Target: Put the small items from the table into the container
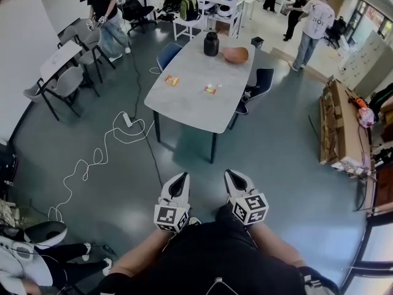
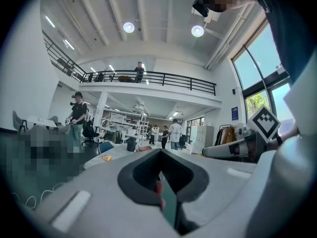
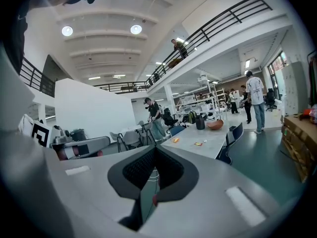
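Observation:
A grey table point(image 1: 190, 106) stands a few steps ahead of me. On it lie an orange packet point(image 1: 172, 80) and a smaller yellow-red packet point(image 1: 210, 89). At its far end stand a black jar point(image 1: 211, 43) and an orange bowl point(image 1: 235, 55). Both grippers hang low in front of my body, far short of the table. My left gripper point(image 1: 182, 178) and right gripper point(image 1: 232, 176) are shut and hold nothing. In the left gripper view the left gripper point(image 2: 159, 155) points level at the table point(image 2: 99, 161). The right gripper point(image 3: 154, 150) points toward the table point(image 3: 208, 138) and its packets point(image 3: 175, 140).
A white cable point(image 1: 92, 161) snakes over the floor left of the table's near leg. Blue chairs point(image 1: 261, 82) stand at the table's right side and far end. A wooden shelf point(image 1: 338, 125) runs along the right. A person point(image 1: 104, 14) stands far left, others point(image 1: 310, 26) far right.

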The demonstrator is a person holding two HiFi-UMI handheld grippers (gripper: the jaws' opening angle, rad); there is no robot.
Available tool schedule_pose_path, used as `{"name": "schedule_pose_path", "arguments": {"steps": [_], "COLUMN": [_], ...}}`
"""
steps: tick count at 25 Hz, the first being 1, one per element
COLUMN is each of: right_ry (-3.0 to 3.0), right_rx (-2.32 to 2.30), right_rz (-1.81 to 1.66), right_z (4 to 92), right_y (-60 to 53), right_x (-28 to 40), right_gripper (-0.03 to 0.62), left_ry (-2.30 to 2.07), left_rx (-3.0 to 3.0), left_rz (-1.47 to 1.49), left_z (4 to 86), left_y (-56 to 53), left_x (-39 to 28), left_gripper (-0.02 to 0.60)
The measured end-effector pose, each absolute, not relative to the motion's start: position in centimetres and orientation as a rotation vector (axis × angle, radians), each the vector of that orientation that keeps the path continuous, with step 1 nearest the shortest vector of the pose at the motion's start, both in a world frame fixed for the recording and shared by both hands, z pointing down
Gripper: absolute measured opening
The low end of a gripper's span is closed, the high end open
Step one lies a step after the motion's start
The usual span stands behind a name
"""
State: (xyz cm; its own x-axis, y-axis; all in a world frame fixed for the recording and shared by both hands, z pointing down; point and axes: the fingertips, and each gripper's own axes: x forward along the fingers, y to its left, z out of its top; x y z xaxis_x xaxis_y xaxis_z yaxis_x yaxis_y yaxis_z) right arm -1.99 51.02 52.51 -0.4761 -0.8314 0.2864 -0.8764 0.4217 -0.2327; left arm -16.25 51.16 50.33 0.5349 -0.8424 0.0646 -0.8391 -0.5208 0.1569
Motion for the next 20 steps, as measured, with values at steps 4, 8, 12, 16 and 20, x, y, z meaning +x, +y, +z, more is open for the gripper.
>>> {"name": "schedule_pose_path", "arguments": {"steps": [4,8,12,16,20], "right_ry": [-2.530,-2.530,-2.520,-2.518,-2.545], "right_rx": [1.536,1.541,1.541,1.531,1.507], "right_rz": [0.539,0.530,0.535,0.552,0.533], "right_z": [52.7,52.5,52.8,53.4,54.1], "right_y": [51.0,50.5,49.3,46.7,42.1], "right_x": [-2.0,-2.3,-2.3,-2.2,-2.1], "right_gripper": [0.028,0.028,0.028,0.028,0.028], "left_ry": [-1.439,-1.444,-1.446,-1.447,-1.467], "left_rx": [2.598,2.595,2.584,2.574,2.566], "left_rz": [-0.035,-0.042,-0.047,-0.041,-0.043], "left_z": [50.3,50.5,50.8,51.2,52.0], "left_y": [51.2,50.7,49.2,46.9,42.4], "left_x": [-16.3,-16.9,-17.2,-17.2,-16.9], "left_gripper": [0.003,0.002,0.002,0.002,0.002]}}
